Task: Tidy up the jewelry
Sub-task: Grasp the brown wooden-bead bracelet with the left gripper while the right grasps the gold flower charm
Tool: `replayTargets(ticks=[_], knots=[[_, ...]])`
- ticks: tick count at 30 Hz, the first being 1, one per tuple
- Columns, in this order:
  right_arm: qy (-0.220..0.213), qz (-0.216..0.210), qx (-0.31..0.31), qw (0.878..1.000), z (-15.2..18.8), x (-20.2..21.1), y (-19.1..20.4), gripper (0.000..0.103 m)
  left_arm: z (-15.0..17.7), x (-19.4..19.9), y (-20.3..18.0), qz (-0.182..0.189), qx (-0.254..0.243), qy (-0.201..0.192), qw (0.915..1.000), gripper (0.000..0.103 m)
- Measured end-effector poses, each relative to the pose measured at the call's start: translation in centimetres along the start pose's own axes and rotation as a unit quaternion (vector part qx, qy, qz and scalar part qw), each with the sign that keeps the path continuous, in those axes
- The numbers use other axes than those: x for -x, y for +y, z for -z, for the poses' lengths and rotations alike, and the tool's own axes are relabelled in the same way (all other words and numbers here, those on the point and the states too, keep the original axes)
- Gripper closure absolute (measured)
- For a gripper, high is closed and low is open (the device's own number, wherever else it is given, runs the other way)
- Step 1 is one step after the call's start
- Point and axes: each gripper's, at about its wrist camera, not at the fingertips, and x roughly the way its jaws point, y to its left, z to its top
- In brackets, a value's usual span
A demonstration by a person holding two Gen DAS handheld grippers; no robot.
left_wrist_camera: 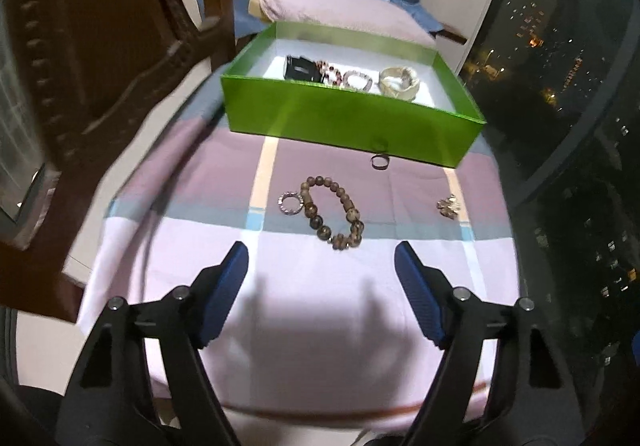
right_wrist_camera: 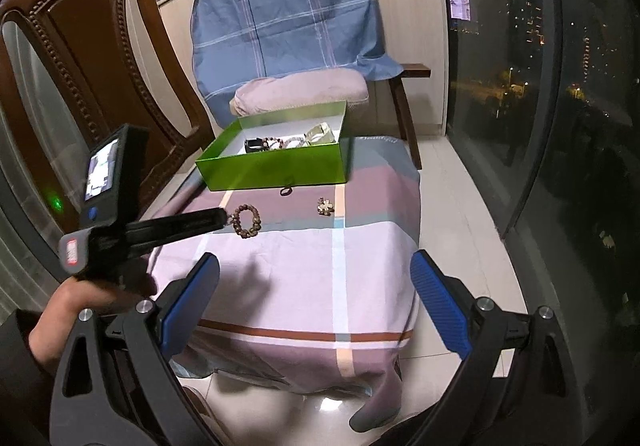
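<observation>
just above my left gripper [left_wrist_camera: 321, 260] in frame centre, the beaded bracelet [left_wrist_camera: 334, 212] is lying, long axis running upward; jaws standing wide, empty, i am judging left nearer.

A green box [left_wrist_camera: 344, 118] stood open at the far end of the plaid cloth, holding a black item [left_wrist_camera: 299, 68], beaded bracelets [left_wrist_camera: 344, 78] and a pale bangle [left_wrist_camera: 399, 83]. Just before its front wall lay a dark ring [left_wrist_camera: 379, 162]. Nearer lay a brown bead bracelet [left_wrist_camera: 335, 212], touching a sparkly ring [left_wrist_camera: 290, 203], and well apart, a flower-shaped piece [left_wrist_camera: 447, 205].
</observation>
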Motion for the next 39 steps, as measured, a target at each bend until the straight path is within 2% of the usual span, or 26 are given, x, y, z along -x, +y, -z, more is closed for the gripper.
replayTargets(ticks=[3,7,9,12,14,17,20,21,22,23,24,27,30,33,34,36,39], knots=[[0.008,-0.003,0.002,1.000,-0.1,-1.3,-0.4,0.010,-0.6,-2.1,-0.2,-0.009,0.010,0.017,0.9998,0.038],[0.022,-0.001,0.009,1.000,-0.4,-3.2,-0.9,0.015,-1.0,-4.3,0.1,-0.016,0.025,0.034,0.9990,0.045],[0.028,0.001,0.012,1.000,-0.7,-4.2,-1.1,0.019,-1.1,-5.1,0.3,-0.018,0.031,0.041,0.9985,0.048],[0.041,0.004,0.019,0.999,-1.4,-6.1,-1.4,0.031,-0.9,-6.5,0.7,-0.020,0.039,0.053,0.9976,0.052],[0.050,0.004,0.028,0.998,-1.8,-7.3,-1.3,0.040,-0.8,-6.8,1.0,-0.019,0.039,0.049,0.9979,0.052],[0.058,0.005,0.041,0.997,-2.8,-9.6,-1.1,0.042,-1.0,-7.3,0.8,-0.021,0.030,0.044,0.9983,0.052],[0.069,0.007,0.052,0.996,-3.6,-12.1,-0.8,0.046,-0.9,-7.3,0.7,-0.025,0.017,0.037,0.9988,0.057],[0.081,0.008,0.051,0.995,-3.9,-13.5,-0.8,0.046,-0.9,-7.3,0.7,-0.027,0.013,0.033,0.9990,0.064],[0.088,0.009,0.051,0.995,-4.1,-14.6,-0.8,0.046,-0.8,-7.3,0.8,-0.025,0.010,0.030,0.9992,0.079],[0.095,0.011,0.053,0.994,-4.3,-16.1,-0.6,0.046,-0.9,-7.3,0.9,-0.023,0.011,0.029,0.9993,0.088],[0.101,0.016,0.058,0.993,-4.4,-17.1,-0.6,0.046,-0.9,-7.3,1.1,-0.014,0.013,0.030,0.9994,0.092],[0.122,0.023,0.058,0.991,-4.7,-20.1,-0.5,0.052,-1.0,-7.1,1.6,0.004,0.009,0.032,0.9995,0.092],[0.135,0.035,0.064,0.988,-5.0,-22.4,-0.3,0.054,-1.3,-5.0,1.8,0.008,-0.009,0.011,0.9999,0.092],[0.160,0.037,0.063,0.984,-4.6,-24.5,-0.2,0.078,-2.2,-1.5,2.2,0.022,-0.023,-0.025,0.9992,0.092],[0.158,0.039,0.066,0.984,-4.6,-24.5,-0.2,0.081,-2.5,0.1,2.5,0.034,-0.025,-0.039,0.9983,0.092],[0.163,0.022,0.054,0.985,-4.7,-24.1,-0.1,0.081,-2.8,2.9,3.1,0.038,-0.034,-0.065,0.9966,0.092],[0.127,0.008,0.053,0.990,-5.3,-20.5,0.5,0.081,-2.8,7.8,4.6,0.040,-0.046,-0.099,0.9933,0.092]])
